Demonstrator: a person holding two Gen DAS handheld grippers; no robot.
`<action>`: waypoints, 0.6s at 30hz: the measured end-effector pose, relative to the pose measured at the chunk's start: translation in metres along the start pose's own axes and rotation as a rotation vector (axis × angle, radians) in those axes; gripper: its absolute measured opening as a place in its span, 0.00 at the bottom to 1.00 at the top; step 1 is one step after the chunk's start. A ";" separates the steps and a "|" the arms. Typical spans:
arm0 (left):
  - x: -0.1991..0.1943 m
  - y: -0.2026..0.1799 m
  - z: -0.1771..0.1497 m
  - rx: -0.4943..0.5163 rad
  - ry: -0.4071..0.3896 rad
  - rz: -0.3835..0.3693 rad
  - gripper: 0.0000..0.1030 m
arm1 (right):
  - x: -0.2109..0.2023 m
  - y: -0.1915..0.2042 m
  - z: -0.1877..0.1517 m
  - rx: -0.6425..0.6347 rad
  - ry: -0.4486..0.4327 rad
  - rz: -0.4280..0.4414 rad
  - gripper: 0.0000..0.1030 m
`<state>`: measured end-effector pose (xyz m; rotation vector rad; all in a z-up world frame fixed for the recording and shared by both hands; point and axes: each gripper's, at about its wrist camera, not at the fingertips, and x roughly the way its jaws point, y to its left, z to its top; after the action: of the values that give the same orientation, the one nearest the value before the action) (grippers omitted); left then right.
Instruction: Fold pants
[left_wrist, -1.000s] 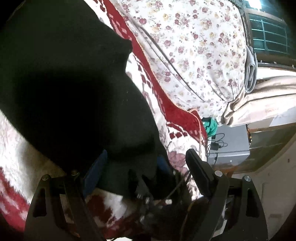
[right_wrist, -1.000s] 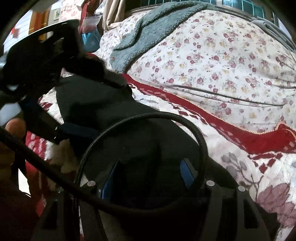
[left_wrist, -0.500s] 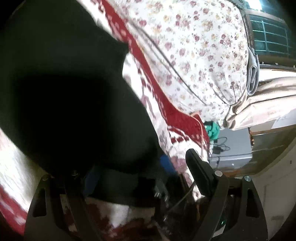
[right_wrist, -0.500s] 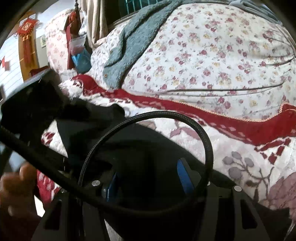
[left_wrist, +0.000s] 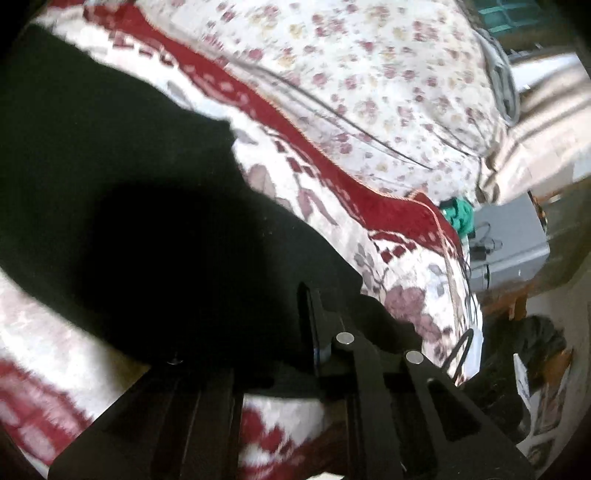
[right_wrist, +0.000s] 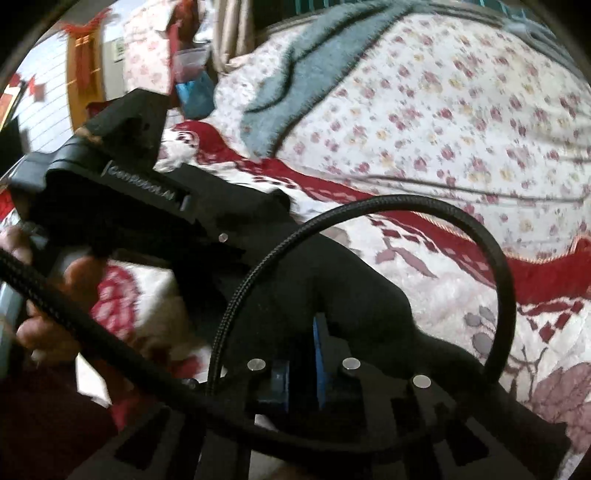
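Bedroom, daylight from the far side; both views blurred.
Bed covered by white blanket (left_wrist: 402, 280) with red border and mauve flowers; floral quilt (right_wrist: 461, 122) heaped behind it, grey-blue fleece throw (right_wrist: 295, 77) on top. Beige curtain (left_wrist: 546, 147) beside the bed end, grey box (left_wrist: 509, 236) with cables below it. Wooden door frame (right_wrist: 83, 66), pale wall with red hangings (right_wrist: 37, 88).

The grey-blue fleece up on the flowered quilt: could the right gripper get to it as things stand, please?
Probably not yet: the right gripper has its jaws shut on the black pants, and the fleece lies far up the flowered quilt; it would have to let go first.
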<state>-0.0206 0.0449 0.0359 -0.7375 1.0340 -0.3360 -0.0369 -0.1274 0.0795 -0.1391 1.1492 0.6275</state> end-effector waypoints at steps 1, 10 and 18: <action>-0.006 -0.002 -0.004 0.019 -0.008 0.011 0.10 | -0.005 0.008 -0.001 -0.024 0.005 0.004 0.09; 0.002 0.021 -0.023 0.057 -0.005 0.078 0.16 | 0.009 0.032 -0.014 -0.093 0.132 -0.081 0.24; -0.042 -0.008 -0.032 0.218 -0.133 0.178 0.43 | -0.070 -0.033 -0.047 0.311 0.027 -0.080 0.45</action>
<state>-0.0686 0.0504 0.0594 -0.4619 0.9127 -0.2373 -0.0752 -0.2015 0.1147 0.0718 1.2466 0.3711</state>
